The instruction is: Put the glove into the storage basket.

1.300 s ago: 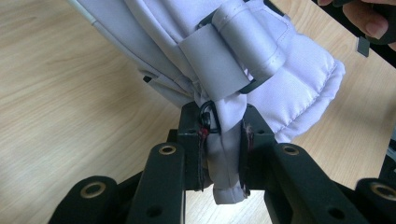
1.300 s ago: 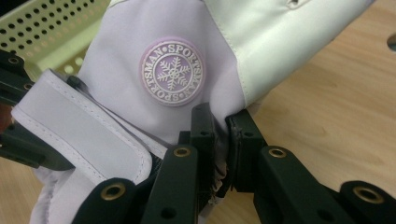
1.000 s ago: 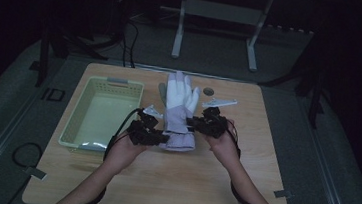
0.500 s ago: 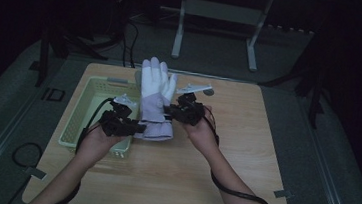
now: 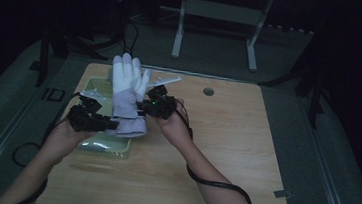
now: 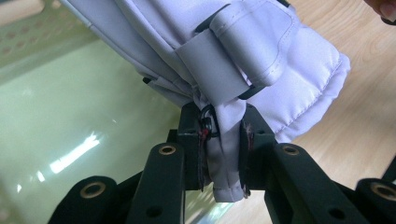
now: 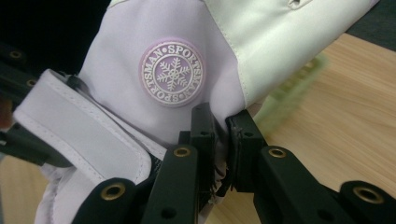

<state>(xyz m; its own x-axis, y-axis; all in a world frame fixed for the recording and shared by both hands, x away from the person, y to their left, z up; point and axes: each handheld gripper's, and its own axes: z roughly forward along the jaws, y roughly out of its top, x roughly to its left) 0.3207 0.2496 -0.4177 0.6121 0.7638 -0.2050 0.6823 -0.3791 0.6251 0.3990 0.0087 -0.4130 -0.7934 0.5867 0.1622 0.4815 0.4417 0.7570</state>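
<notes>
Glove (image 5: pixel 128 94) carried left off tabletop (image 5: pixel 224 151), now over basket (image 5: pixel 107 147); left gripper (image 5: pixel 109 123) and right gripper (image 5: pixel 143 106) fingers clamped on cuff edges. Drop-in likely next.

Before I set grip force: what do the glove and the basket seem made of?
Glove: soft padded fabric, probably synthetic, matte lilac and white, with stitched seams, a puffy quilted cuff and a rubbery-looking snowflake badge. Basket: likely hard plastic, pale green, glossy floor reflecting light, perforated wall.

One glove (image 5: pixel 127 94); one green tray (image 5: pixel 95 86); one table (image 5: pixel 224 151); two grippers: left (image 5: pixel 111 124), right (image 5: pixel 141 107).
</notes>
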